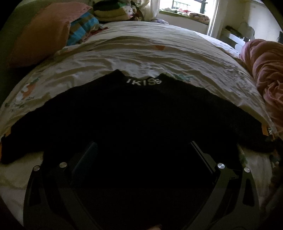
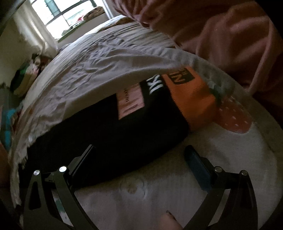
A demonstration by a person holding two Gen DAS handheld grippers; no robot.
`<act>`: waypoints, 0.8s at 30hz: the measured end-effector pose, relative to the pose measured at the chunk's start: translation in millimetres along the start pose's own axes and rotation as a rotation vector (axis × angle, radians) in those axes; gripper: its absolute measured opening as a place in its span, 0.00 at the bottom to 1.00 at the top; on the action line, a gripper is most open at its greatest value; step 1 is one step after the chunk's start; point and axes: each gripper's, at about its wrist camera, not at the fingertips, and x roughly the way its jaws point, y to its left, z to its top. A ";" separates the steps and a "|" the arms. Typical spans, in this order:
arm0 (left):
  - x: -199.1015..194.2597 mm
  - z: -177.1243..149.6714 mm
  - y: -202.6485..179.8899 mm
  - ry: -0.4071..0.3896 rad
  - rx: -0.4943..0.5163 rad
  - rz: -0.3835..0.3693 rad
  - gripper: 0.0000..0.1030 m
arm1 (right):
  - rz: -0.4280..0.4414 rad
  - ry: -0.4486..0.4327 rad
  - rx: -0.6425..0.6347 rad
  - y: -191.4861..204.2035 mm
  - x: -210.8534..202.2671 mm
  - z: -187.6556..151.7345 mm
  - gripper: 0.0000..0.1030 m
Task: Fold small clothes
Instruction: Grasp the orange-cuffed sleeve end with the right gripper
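A black sweater [image 1: 138, 113] with white letters at its collar lies spread flat on the bed, sleeves out to both sides. My left gripper [image 1: 141, 146] is open over the sweater's lower body, its dark fingers [image 1: 88, 152] wide apart and hard to see against the cloth. In the right wrist view the sweater's right sleeve [image 2: 109, 134] ends in an orange cuff [image 2: 192, 100] and bears a pink label [image 2: 130, 102]. My right gripper [image 2: 139, 154] is open, its left finger [image 2: 83, 157] over the sleeve and its right finger [image 2: 196, 162] over the sheet.
The bed has a wrinkled cream printed sheet [image 1: 141, 53]. A pink blanket [image 1: 267, 74] is heaped at the right, also in the right wrist view [image 2: 221, 31]. A pink pillow [image 1: 44, 31] and stacked clothes [image 1: 113, 10] lie at the far left.
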 end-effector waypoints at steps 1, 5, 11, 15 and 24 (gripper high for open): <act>2.4 0.6 -1.3 0.002 0.002 -0.002 0.92 | -0.002 -0.025 -0.001 -1.0 1.1 3.0 0.96; 12.1 1.6 -1.5 0.015 0.000 0.001 0.92 | -0.009 -0.053 0.006 -2.0 9.3 14.9 0.84; 13.3 1.1 0.8 0.009 -0.014 -0.014 0.92 | 0.014 -0.132 0.017 -9.0 1.0 24.3 0.18; 8.6 1.2 1.5 0.005 -0.010 -0.016 0.92 | 0.131 -0.183 -0.005 -4.2 -17.4 26.1 0.12; -12.5 5.7 9.8 -0.025 -0.012 0.007 0.92 | 0.310 -0.271 -0.188 58.3 -74.7 25.9 0.12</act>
